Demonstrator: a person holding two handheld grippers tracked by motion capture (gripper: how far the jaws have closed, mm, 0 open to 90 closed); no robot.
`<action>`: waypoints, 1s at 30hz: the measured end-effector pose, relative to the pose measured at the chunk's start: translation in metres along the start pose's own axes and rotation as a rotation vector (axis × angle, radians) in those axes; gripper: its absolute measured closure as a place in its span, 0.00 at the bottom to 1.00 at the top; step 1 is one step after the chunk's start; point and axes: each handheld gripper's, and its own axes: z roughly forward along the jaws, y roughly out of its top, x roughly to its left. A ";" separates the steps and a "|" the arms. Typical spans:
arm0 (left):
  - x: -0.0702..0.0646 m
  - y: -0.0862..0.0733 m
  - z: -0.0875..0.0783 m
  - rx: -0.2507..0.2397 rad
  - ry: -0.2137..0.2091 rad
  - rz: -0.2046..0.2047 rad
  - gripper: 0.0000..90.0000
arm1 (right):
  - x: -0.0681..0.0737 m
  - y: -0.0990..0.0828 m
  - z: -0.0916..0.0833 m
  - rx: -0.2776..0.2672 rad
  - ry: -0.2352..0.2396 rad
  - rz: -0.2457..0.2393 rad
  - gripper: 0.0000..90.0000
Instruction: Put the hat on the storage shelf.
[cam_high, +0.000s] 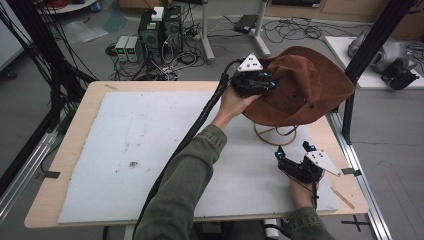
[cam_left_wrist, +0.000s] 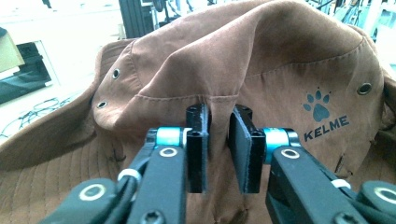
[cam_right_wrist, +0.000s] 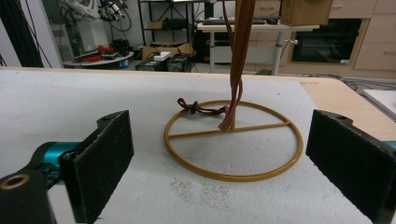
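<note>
- Left gripper (cam_high: 261, 80): it sits at the near edge of the brown hat (cam_high: 300, 85), up above the far right part of the table (cam_high: 65, 150). In the left gripper view its 2 jaws stand a little apart with a fold of the hat's cloth (cam_left_wrist: 217, 112) running between them; the pads look slack on that fold rather than pinching it, so I judge the grip to be let go or nearly so.
- Hat: it rests on top of a gold wire stand (cam_high: 274, 132), crown up, brim drooping all round. The cloth creases and sags wherever it is unsupported, so it should handle as soft, light and floppy, not slippery and not fragile.
- Where to take hold: the stitched seam where brim meets crown, or the doubled brim edge, gives the firmest bite; a single layer would just bunch up and pull the hat askew on the stand.
- Chin cord (cam_right_wrist: 236, 60): it hangs down the stand's post and pools on the ring base (cam_right_wrist: 233, 175), and could snag if the hat is lifted.
- Right gripper (cam_high: 295, 150): low on the white mat (cam_high: 150, 150), just near the stand's base, jaws spread wide with nothing between them.
</note>
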 end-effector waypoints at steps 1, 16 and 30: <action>0.000 0.000 0.000 0.001 0.011 0.002 0.78 | 0.000 0.000 0.000 0.001 -0.001 -0.002 0.07; -0.001 0.010 -0.007 -0.046 0.087 0.039 0.35 | 0.000 0.000 0.000 0.002 0.000 -0.002 0.07; 0.002 0.035 -0.051 -0.091 0.200 0.079 0.21 | 0.000 0.000 -0.001 0.002 0.005 0.008 0.07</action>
